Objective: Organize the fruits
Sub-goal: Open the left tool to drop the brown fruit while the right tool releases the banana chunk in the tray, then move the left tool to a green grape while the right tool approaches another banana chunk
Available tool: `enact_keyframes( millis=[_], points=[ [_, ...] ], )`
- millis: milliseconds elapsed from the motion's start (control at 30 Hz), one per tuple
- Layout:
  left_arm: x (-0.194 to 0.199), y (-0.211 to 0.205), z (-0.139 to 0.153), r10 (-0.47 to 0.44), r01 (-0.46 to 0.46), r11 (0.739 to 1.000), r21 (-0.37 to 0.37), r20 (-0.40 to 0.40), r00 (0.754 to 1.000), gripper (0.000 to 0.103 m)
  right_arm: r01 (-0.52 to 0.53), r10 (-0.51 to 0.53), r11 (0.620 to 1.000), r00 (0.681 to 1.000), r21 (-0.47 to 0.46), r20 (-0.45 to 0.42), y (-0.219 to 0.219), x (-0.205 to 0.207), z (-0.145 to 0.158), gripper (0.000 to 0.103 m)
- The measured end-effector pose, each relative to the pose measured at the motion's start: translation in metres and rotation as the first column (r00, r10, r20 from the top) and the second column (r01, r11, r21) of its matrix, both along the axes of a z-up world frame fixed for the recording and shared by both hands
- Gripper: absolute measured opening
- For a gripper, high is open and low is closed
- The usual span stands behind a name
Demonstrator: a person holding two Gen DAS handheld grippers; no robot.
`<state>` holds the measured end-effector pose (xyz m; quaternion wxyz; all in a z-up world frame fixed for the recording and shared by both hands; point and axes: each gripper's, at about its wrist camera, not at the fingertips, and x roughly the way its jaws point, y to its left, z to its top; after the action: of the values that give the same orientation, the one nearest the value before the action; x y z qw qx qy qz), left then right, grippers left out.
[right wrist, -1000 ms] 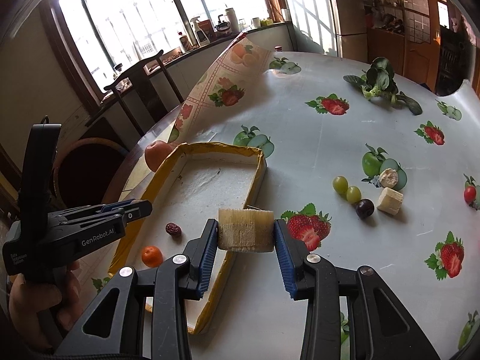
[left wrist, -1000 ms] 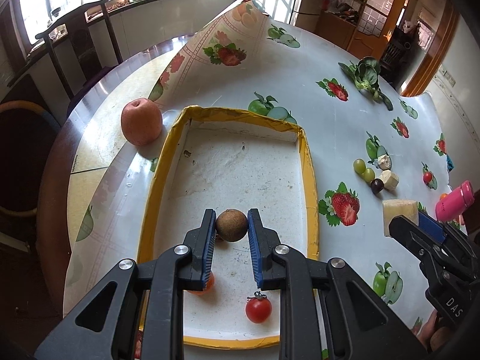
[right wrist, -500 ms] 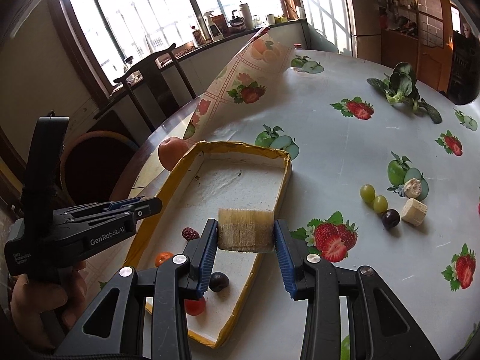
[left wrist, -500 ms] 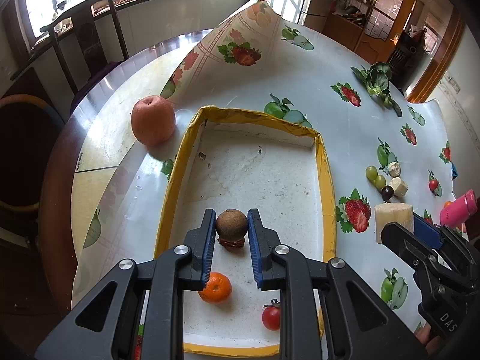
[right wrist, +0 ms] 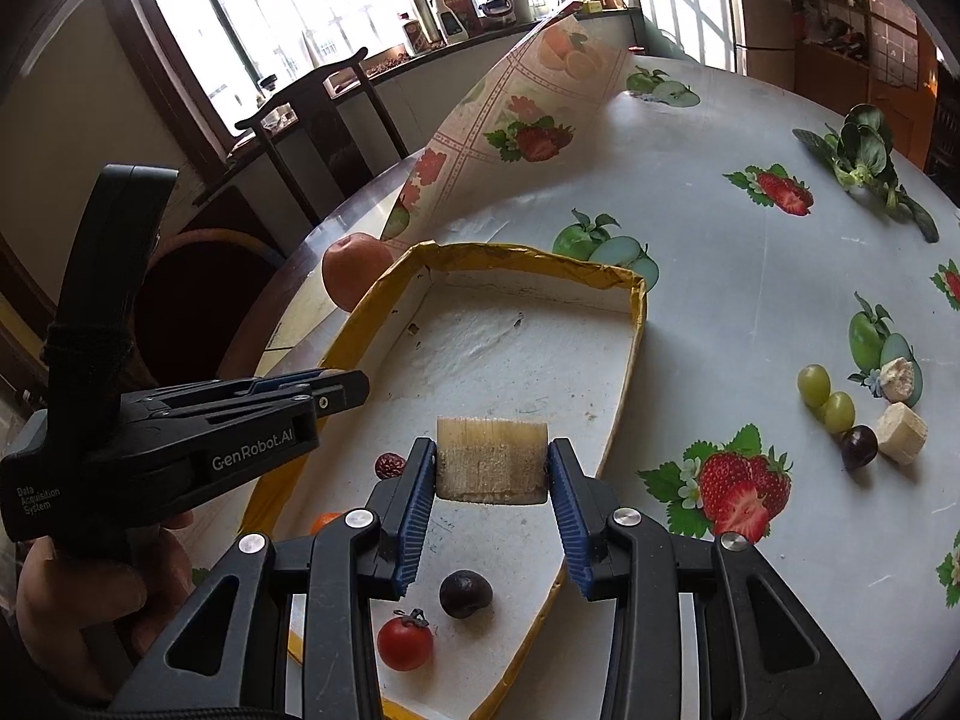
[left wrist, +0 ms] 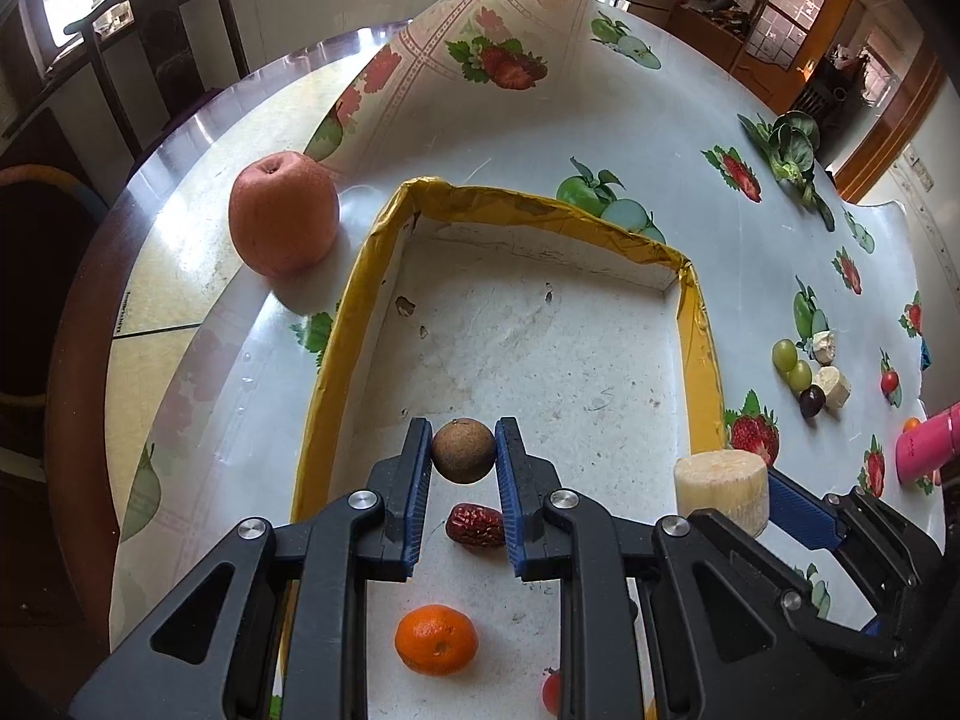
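We saw a room with bright windows (right wrist: 336,18) above a sill of bottles and a kettle, a dark chair (left wrist: 162,42) by the round table (left wrist: 180,276), and wooden cabinets on the far right. A fruit-print cloth (right wrist: 750,276) covered most of the table, its far corner curled upward and bare tabletop showing on the left. On the cloth lay a yellow-rimmed tray (left wrist: 354,324) with a scuffed white floor. An apple (left wrist: 282,213) sat just outside the tray's far left corner. Our left gripper (left wrist: 463,453) was clamped on a brown round fruit (left wrist: 463,451) above the tray's near end, over a red date (left wrist: 475,525) and a tangerine (left wrist: 436,639). Our right gripper (right wrist: 492,468) gripped a pale cut chunk (right wrist: 492,459) over the tray's right side, above a dark plum (right wrist: 465,594) and a cherry tomato (right wrist: 405,642). Grapes (right wrist: 825,396) and leafy greens (right wrist: 864,150) lay on the cloth to the right.
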<state>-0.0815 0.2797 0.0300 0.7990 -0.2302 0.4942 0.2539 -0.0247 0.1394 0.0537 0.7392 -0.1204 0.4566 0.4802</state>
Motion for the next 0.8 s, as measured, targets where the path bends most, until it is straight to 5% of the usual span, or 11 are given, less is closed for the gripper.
enact_keyframes(
  millis=[500,800],
  points=[
    [0.018,0.007,-0.04,0.006,-0.011,0.998,-0.069,-0.071,0.997,0.019,-0.067,0.063,0.993,0.997,-0.097,-0.05,0.022,-0.002,-0.055,0.04],
    [0.017,0.004,-0.038,0.011,-0.016,0.997,-0.072,-0.078,0.997,0.041,-0.077,0.073,0.993,0.996,-0.091,-0.047,0.02,-0.003,-0.049,0.046]
  ],
)
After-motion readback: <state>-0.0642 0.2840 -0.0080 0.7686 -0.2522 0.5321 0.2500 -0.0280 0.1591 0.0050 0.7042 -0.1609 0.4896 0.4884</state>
